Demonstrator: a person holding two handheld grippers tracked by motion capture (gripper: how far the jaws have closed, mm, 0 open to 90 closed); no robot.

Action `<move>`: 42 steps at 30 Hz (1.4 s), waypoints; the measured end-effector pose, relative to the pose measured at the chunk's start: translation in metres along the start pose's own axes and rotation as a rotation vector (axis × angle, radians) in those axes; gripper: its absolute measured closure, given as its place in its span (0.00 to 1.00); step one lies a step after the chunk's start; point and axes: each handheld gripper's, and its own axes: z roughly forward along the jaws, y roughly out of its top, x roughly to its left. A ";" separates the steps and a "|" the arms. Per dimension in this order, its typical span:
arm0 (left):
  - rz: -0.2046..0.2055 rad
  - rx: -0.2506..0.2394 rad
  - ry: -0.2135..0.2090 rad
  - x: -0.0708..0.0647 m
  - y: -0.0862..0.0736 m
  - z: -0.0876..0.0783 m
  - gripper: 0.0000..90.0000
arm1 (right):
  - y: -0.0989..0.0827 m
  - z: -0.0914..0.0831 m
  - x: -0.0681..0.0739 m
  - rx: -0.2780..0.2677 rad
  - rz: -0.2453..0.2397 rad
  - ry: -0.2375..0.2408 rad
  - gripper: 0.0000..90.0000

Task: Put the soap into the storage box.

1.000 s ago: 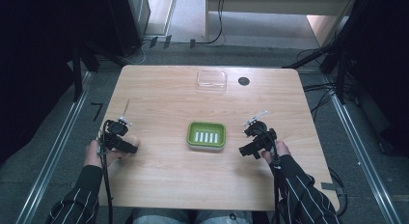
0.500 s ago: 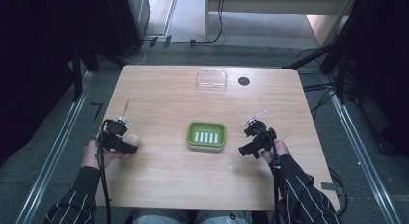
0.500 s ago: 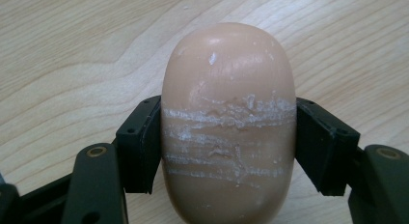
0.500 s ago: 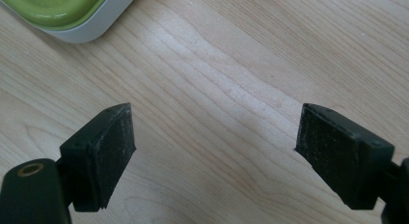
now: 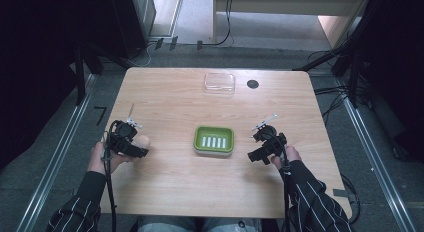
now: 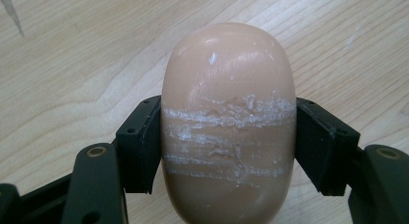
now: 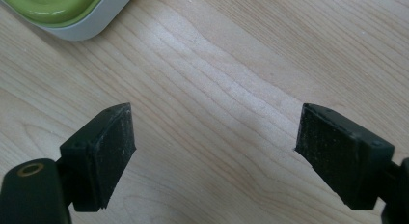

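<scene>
A tan oval bar of soap (image 6: 228,122), scuffed with white streaks, sits between the jaws of my left gripper (image 6: 226,147), which is shut on its sides. In the high view that gripper (image 5: 137,144) hovers over the table's left part with the soap (image 5: 142,141) sticking out toward the middle. A green soap dish (image 5: 214,140) with several white ridges lies at the table's centre. My right gripper (image 5: 256,154) is open and empty to the right of the dish, and its own view has the dish's corner (image 7: 62,14) at the upper left.
A clear plastic lid or box (image 5: 219,83) lies near the far edge, with a round black cable hole (image 5: 252,84) beside it. The wooden table (image 5: 175,197) has bare room in front of the dish. Cables trail from both grippers.
My left gripper has risen a little with the soap and shifted slightly toward the far side. The right gripper has stayed in place.
</scene>
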 end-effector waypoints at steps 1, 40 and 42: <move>0.008 -0.003 0.001 -0.001 0.001 0.000 0.38 | 0.000 0.000 0.000 0.002 -0.002 0.000 0.16; 0.161 -0.047 -0.039 -0.031 0.051 0.002 0.38 | 0.000 0.000 -0.001 0.003 -0.002 0.000 0.16; 0.165 -0.048 -0.037 -0.033 0.054 0.003 0.38 | 0.000 0.000 0.000 0.004 -0.001 -0.001 0.16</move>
